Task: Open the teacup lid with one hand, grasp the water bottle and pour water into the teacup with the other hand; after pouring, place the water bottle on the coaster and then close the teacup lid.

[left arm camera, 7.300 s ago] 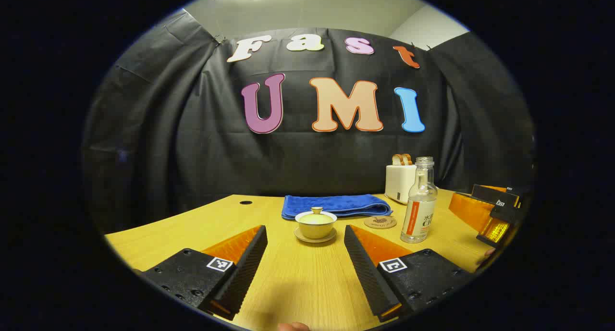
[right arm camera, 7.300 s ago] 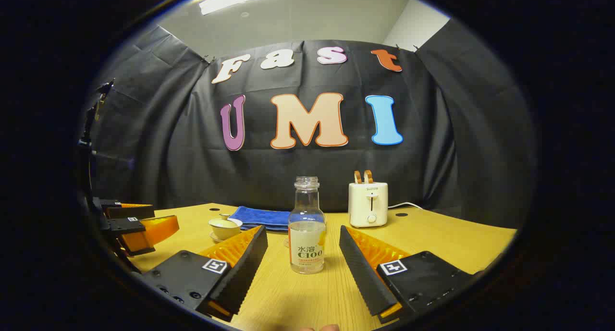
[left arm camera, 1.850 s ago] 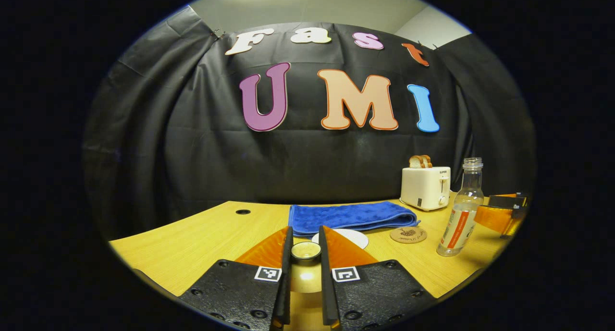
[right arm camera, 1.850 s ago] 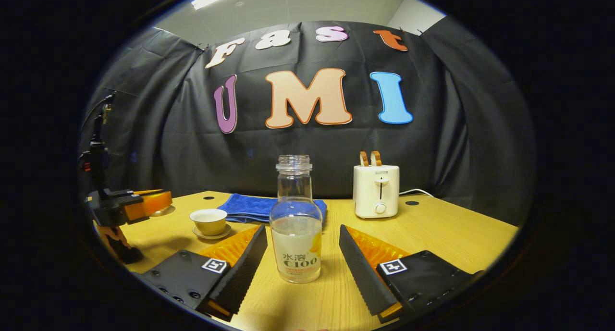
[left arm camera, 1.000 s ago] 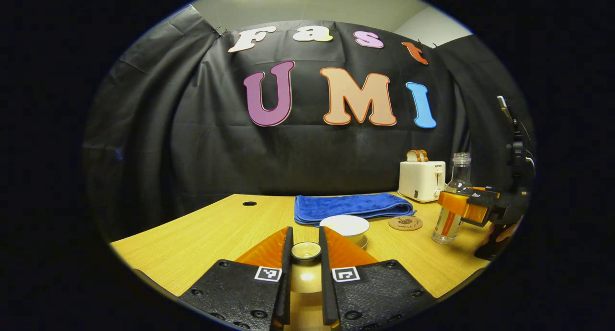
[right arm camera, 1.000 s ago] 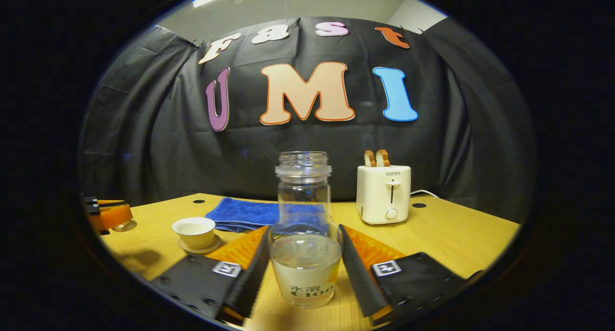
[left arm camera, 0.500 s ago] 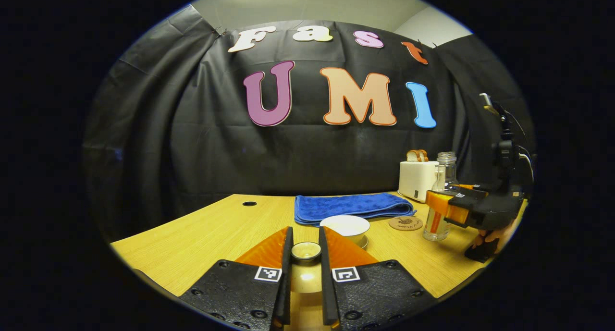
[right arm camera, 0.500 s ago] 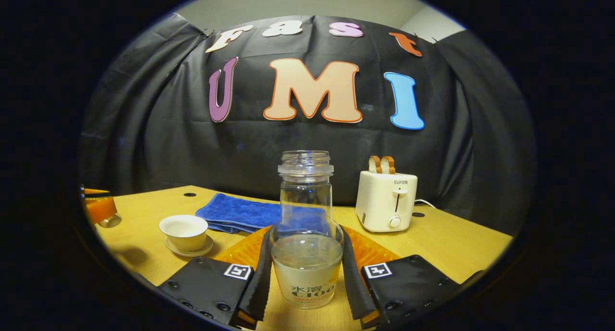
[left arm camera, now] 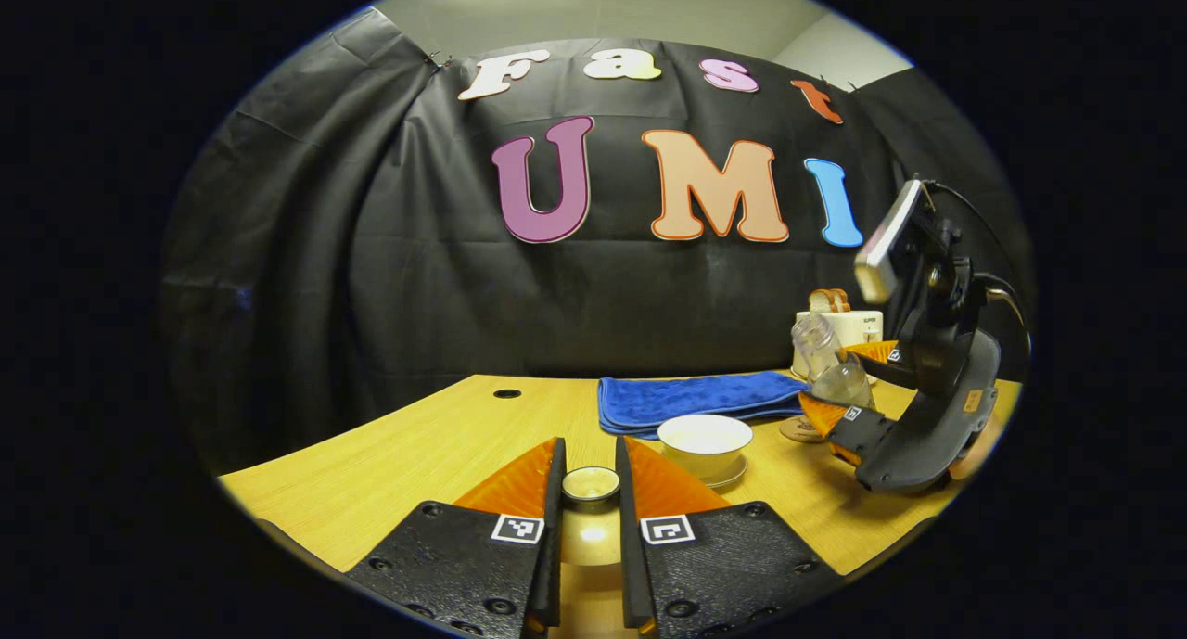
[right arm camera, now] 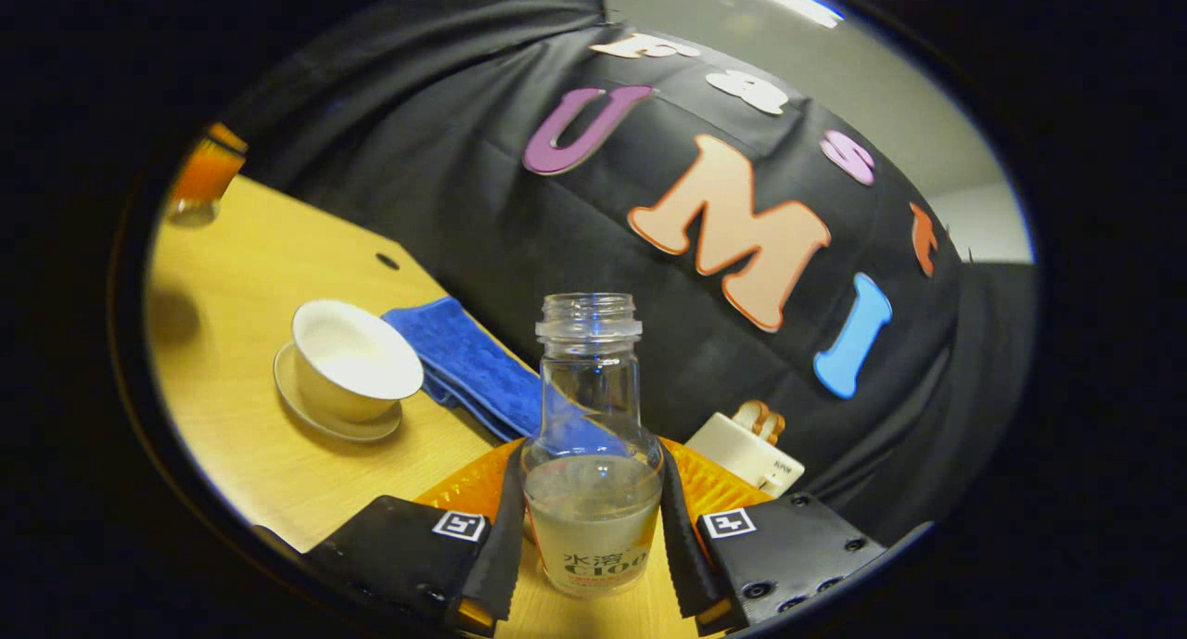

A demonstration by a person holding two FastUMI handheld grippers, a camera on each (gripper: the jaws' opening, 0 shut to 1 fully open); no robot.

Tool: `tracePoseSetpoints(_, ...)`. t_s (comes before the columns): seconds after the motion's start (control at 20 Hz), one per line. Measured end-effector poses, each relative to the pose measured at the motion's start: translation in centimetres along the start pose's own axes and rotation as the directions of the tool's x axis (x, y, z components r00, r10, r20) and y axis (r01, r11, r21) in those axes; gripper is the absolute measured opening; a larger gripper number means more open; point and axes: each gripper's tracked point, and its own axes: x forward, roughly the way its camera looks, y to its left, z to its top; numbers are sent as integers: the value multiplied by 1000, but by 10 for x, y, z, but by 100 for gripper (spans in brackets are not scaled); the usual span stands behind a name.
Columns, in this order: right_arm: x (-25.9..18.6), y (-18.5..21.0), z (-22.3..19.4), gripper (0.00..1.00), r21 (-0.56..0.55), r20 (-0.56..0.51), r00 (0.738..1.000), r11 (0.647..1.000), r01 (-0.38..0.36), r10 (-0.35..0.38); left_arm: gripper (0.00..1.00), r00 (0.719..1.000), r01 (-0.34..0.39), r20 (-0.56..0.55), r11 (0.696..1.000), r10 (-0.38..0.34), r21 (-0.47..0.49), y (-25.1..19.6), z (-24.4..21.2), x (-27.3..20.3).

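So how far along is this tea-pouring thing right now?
The lid is off, pinched in the left gripper, so the teacup stands open. The right gripper grips the water bottle, tilted toward the cup. Left: pouring, setting the bottle on the coaster, closing the lid.

the right gripper [right arm camera: 586, 526] clamps the tilted water bottle [right arm camera: 590, 453] near the uncovered teacup [right arm camera: 350, 359].

The table [left arm camera: 436, 444] is matt wood-grain. The teacup [right arm camera: 348, 365] is glossy glazed ceramic; the water bottle [right arm camera: 590, 416] is clear and smooth. The towel [left arm camera: 691, 400] is napped blue cloth
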Motion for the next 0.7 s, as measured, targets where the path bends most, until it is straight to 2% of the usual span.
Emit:
tracePoseSetpoints(0.05, 0, 8, 2, 69, -84, 9, 1000, 996, -20, 20, 23, 1000, -3, -1, 1000, 3, 0, 2, 1, 1)
tracePoseSetpoints(0.1, 3, 19, 2, 69, -208, 11, 999, 977, -45, 48, 23, 1000, -8, -1, 1000, 8, 0, 5, 1, 0)
tracePoseSetpoints(0.25, 5, 34, -1, 69, -334, 9, 997, 940, -64, 71, 23, 1000, -4, -1, 1000, 4, 0, 4, 1, 1)
tracePoseSetpoints(0.45, 9, 35, -3, 69, -400, -5, 996, 913, -80, 86, 23, 1000, -4, -1, 1000, 4, 1, 4, 1, 0)
tracePoseSetpoints(0.7, 10, 37, 7, 69, -572, 24, 995, 818, -65, 95, 23, 1000, -4, -2, 1000, 4, 1, 4, 2, 1)
